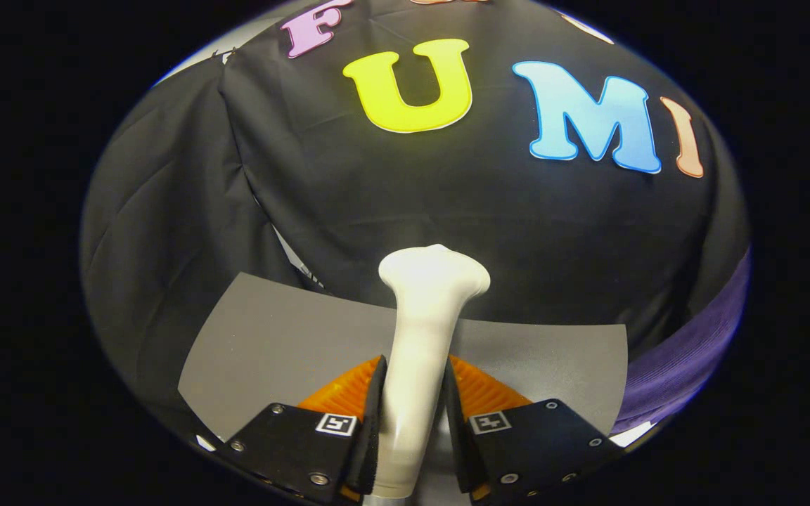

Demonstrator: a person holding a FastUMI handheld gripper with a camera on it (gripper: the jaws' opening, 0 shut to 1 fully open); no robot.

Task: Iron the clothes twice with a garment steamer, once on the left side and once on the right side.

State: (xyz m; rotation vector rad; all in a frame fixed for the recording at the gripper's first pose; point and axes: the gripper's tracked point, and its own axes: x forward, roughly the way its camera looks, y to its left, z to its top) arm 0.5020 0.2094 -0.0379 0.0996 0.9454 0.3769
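Observation:
A white garment steamer stands upright between my fingers, its handle running up from them to a flared head that reaches above the grey mat. My gripper is shut on the steamer's handle, with both pads pressing its sides. A purple garment hangs or lies to the right of the mat, well to the right of the steamer head and apart from it. Only a strip of that cloth shows.
A grey mat lies flat just beyond my fingers. Behind it hangs the booth's black cloth wall, with a folded black curtain panel to the left.

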